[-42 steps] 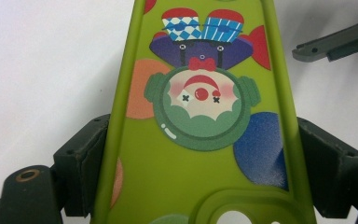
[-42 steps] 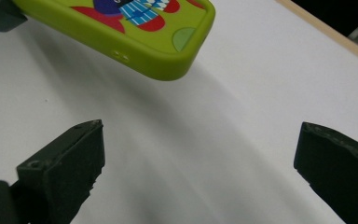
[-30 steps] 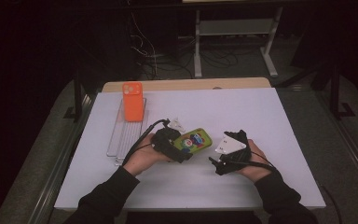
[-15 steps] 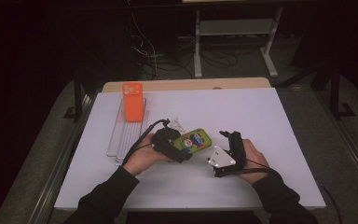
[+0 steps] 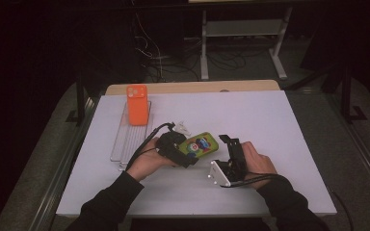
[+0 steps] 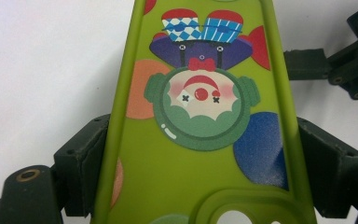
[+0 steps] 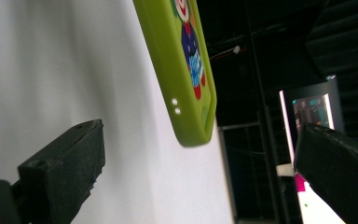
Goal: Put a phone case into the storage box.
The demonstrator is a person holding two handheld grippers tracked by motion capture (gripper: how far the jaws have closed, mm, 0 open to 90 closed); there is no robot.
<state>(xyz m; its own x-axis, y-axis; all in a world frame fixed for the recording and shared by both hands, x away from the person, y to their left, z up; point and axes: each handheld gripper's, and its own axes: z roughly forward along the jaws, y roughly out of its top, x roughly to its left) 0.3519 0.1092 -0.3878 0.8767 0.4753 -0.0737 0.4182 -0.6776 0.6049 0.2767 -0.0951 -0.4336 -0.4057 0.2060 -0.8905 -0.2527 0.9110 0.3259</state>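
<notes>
**Green case clamped in my left tool, right tool open beside it**

My left tool [image 5: 189,150] is clamped on the green case [image 5: 200,145]. In the left gripper view the jaws press on its two long edges, and the clown print [image 6: 200,105] faces the camera upside down. From above, the case sits near the middle of the white desk [image 5: 250,115], its free end pointing towards the far right.

My right tool [image 5: 227,144] stands just right of the case with its jaws apart and nothing between them. In the right gripper view the case's end [image 7: 193,116] lies ahead of the jaws, not inside them.

An orange phone [image 5: 137,105] leans upright at the far end of a wire rack [image 5: 125,139], left of my left hand [image 5: 147,161] and well apart from the case.
</notes>
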